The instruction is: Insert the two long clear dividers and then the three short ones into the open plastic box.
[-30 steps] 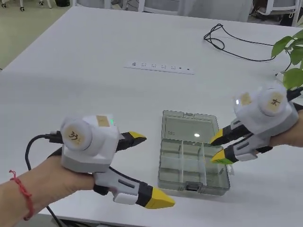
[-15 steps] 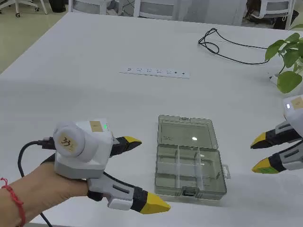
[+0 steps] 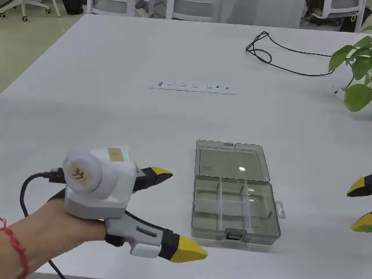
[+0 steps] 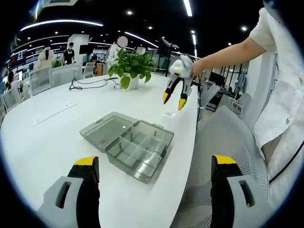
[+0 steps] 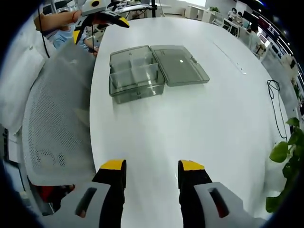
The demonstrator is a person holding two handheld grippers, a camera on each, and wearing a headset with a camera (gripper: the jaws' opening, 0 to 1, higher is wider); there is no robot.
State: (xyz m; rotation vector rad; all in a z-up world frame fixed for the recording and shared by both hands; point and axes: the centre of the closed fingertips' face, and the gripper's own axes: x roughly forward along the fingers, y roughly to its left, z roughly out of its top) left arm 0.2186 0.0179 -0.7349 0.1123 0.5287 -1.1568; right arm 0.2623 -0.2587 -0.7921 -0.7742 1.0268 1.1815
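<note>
The open plastic box (image 3: 235, 216) lies near the table's front edge with its lid (image 3: 232, 161) flat behind it. Clear dividers (image 3: 220, 203) stand inside and split it into compartments. My left gripper (image 3: 177, 212) is held left of the box, open, with nothing between its jaws. My right gripper (image 3: 359, 204) is at the far right of the head view, well away from the box, open and holding nothing. The left gripper view has the box (image 4: 135, 145) ahead of the left gripper (image 4: 154, 164) and the right gripper (image 4: 174, 101) beyond it. The right gripper view looks over the right gripper (image 5: 152, 166) towards the box (image 5: 135, 73).
A white power strip (image 3: 193, 86) lies mid-table behind the box. A black cable (image 3: 273, 52) loops at the back right. A potted plant (image 3: 354, 70) stands at the right edge. A mesh chair (image 5: 52, 118) sits along the table's near side.
My right gripper has drawn back from over the box's right side to the far right edge of the head view. The left gripper has hardly moved.
</note>
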